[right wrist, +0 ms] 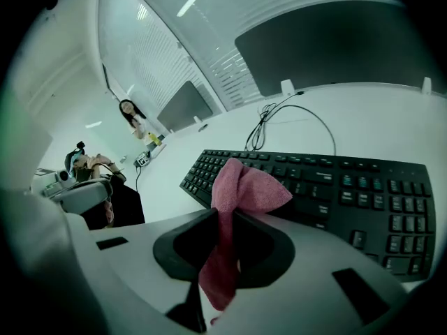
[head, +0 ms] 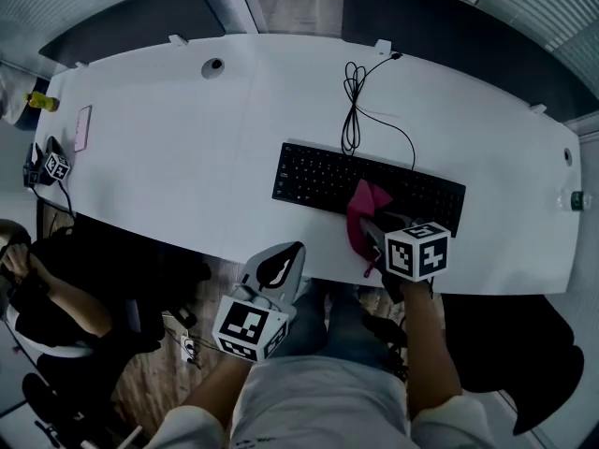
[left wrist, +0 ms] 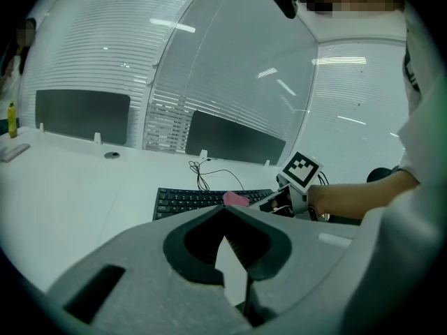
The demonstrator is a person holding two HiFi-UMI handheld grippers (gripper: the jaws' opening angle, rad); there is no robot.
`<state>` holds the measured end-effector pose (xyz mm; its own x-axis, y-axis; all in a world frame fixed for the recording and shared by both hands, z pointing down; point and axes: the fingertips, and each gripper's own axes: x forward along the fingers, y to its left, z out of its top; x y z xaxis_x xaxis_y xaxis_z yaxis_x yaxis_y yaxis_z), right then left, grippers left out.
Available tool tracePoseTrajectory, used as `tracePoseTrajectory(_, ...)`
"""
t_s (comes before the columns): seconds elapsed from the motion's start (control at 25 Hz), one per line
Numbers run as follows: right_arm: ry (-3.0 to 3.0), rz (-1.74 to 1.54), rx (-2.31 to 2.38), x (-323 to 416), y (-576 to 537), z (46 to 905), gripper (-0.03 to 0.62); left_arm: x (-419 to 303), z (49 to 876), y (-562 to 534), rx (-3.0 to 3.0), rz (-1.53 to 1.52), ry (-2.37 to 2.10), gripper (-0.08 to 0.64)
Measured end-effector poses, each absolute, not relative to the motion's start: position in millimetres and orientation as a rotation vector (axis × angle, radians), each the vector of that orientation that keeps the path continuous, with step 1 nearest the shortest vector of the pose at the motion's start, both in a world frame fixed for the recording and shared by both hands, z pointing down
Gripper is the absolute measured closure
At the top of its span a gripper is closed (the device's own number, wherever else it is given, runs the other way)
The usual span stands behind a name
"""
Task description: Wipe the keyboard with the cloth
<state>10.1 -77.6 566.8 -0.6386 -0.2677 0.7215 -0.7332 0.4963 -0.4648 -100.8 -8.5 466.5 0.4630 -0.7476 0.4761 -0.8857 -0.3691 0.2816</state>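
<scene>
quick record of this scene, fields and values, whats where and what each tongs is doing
surface: white desk
keyboard: black, lying on the desk
cable: runs from the keyboard toward the desk's far edge
cloth: pink, hanging over the keyboard's near edge
right tongs: shut on the cloth
left tongs: shut, empty, held short of the desk's near edge
cloth-to-key contact: cannot tell
</scene>
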Motion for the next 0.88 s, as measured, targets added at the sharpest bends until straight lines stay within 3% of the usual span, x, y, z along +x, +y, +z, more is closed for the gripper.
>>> tracePoseTrajectory(0.88, -2.228, 0.927, 0.518, -141.9, -73.7, 571.3, 0.530, -182.0, 473.7, 12.5, 2.079, 0.325, -1.512, 0.549)
